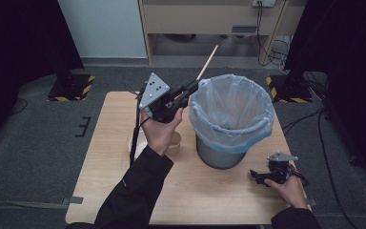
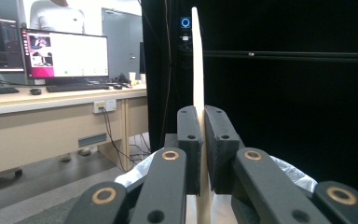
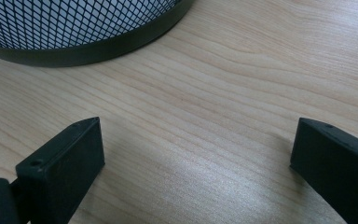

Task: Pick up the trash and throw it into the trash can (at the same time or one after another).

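My left gripper (image 1: 194, 86) is raised beside the left rim of the waste bin (image 1: 231, 119) and is shut on a thin wooden stick (image 1: 208, 62), which points up and away over the rim. In the left gripper view the stick (image 2: 197, 70) rises pale and flat from between the closed pads (image 2: 189, 140) of that gripper (image 2: 203, 116). My right gripper (image 1: 257, 175) rests on the table at the front right, jaws wide apart. Its own view has the pads (image 3: 70, 158) open over bare wood, with nothing between them.
The bin is a metal mesh one (image 3: 74, 28) lined with a clear bag (image 1: 228, 95). A paper cup (image 1: 174, 142) and a white lid (image 1: 138, 142) lie by my left wrist. The wooden table (image 1: 205, 191) ends near my right hand. A desk (image 2: 37, 121) with monitors stands beyond.
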The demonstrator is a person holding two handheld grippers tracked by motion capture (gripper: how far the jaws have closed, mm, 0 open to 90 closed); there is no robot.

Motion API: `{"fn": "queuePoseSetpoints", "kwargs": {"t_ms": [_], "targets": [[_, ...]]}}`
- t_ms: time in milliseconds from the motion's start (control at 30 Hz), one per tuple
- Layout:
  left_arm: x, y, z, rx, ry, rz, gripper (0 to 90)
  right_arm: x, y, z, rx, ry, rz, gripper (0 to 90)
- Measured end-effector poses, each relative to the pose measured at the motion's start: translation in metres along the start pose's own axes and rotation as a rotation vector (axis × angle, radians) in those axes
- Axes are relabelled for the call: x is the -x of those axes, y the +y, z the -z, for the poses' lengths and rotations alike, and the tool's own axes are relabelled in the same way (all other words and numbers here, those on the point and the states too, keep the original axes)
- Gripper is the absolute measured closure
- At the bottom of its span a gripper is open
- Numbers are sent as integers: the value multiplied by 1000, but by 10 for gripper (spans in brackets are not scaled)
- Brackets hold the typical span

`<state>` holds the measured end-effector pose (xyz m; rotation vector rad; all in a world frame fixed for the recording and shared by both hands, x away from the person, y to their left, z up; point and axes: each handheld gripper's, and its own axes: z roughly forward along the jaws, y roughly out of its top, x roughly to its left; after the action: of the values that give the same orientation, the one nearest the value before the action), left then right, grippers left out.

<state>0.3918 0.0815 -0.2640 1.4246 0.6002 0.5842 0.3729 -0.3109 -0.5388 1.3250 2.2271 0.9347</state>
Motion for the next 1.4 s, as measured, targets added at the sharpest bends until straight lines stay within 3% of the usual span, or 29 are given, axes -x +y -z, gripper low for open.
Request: {"fn": "queuePoseSetpoints", "kwargs": {"t_ms": [967,1233,1267,1400], "targets": [[27,4,-69,-6,-59,-21,852,0,0,0,3,-1,1,29],[27,1,-89,-49,-78,-17,844,0,0,0,3,-1,1,29],[27,-2,-92,-62,-96,-6,844,0,0,0,3,-1,1,29],[22,-5,-93,-72,-99,-18,677,0,0,0,3,-1,1,29]]}}
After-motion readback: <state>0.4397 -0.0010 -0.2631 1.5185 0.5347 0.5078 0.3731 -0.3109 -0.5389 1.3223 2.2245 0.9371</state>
